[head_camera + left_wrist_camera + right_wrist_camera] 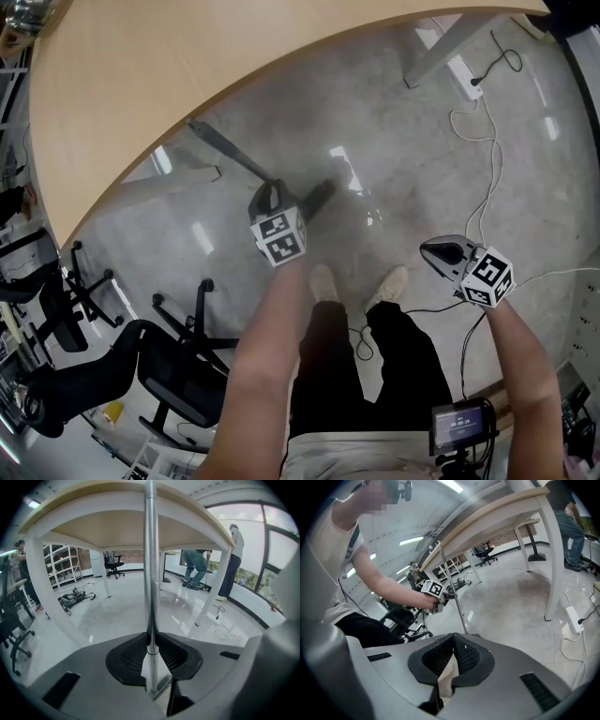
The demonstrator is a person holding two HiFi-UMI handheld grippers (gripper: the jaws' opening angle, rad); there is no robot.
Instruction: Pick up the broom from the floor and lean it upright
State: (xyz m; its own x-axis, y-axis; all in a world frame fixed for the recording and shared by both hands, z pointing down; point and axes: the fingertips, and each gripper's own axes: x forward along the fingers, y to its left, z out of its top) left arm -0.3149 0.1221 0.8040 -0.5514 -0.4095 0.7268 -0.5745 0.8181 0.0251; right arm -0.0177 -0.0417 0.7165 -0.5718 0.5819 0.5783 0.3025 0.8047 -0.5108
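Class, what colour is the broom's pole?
The pole is shiny silver; the left gripper view shows it best.

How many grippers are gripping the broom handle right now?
1: the left gripper, shut on the broom handle. The right gripper hangs apart, shut and empty. Both are in view.

Glossy grey floor (394, 122) with white power strip (465, 77), loose cables (494, 173), black office chairs (178, 375).
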